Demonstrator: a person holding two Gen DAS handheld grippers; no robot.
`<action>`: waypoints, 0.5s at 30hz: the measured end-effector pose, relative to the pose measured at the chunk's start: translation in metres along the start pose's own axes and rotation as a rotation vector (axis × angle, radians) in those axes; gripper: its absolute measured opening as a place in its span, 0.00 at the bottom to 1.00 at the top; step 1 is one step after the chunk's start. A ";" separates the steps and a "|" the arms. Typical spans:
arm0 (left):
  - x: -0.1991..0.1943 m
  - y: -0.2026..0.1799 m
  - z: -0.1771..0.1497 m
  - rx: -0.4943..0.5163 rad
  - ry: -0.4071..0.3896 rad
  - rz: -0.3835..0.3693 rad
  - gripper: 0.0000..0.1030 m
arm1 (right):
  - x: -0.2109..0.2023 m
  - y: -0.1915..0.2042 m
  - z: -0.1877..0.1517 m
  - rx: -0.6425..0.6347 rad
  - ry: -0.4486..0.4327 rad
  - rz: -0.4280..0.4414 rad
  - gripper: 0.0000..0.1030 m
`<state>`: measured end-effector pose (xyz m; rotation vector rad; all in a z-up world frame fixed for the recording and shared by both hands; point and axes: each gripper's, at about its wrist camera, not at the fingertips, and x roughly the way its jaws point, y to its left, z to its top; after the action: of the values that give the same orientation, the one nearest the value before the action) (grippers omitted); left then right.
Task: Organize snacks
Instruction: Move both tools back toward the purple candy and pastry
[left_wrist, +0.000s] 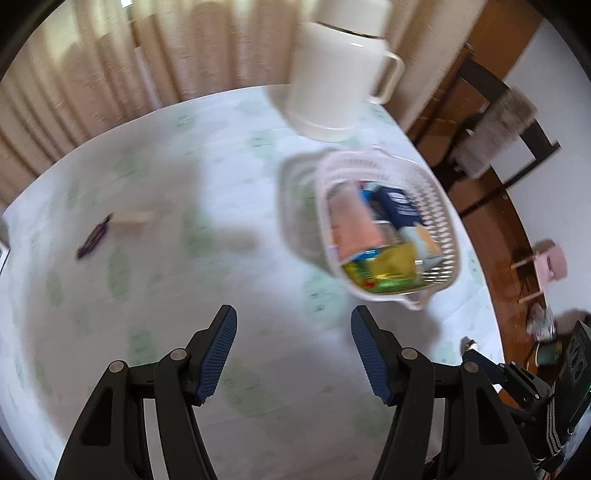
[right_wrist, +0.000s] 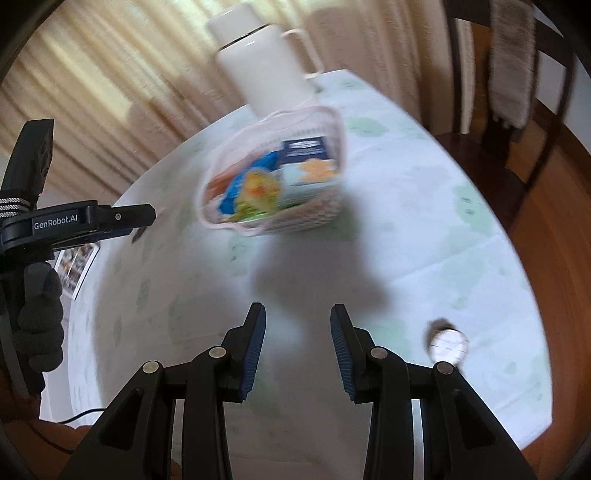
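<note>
Left wrist view: our left tool (left_wrist: 293, 350) is spread, empty, above the counter (left_wrist: 184, 280); the snack basket (left_wrist: 436, 206) sits ahead-right. Our right tool (right_wrist: 297, 347) gapes narrower, also empty.

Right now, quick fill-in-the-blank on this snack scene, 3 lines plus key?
1. The snacks sit inside a white ____.
2. Behind it stands a white ____ with a handle.
3. Both the left gripper and the right gripper hold ____.
4. The small purple wrapper lies on the ____.

Missing: basket; jug; nothing; table
</note>
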<state>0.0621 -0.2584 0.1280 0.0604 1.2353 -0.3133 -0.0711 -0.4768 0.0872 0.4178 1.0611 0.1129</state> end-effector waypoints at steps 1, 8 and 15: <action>-0.003 0.009 -0.002 -0.016 -0.003 0.007 0.59 | 0.005 0.009 0.001 -0.019 0.007 0.011 0.37; -0.020 0.066 -0.019 -0.110 -0.024 0.051 0.59 | 0.025 0.058 0.006 -0.111 0.036 0.062 0.39; -0.035 0.118 -0.035 -0.185 -0.047 0.091 0.59 | 0.046 0.101 0.007 -0.179 0.065 0.101 0.41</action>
<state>0.0509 -0.1312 0.1346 -0.0498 1.2057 -0.1203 -0.0311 -0.3727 0.0918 0.3077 1.0842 0.3112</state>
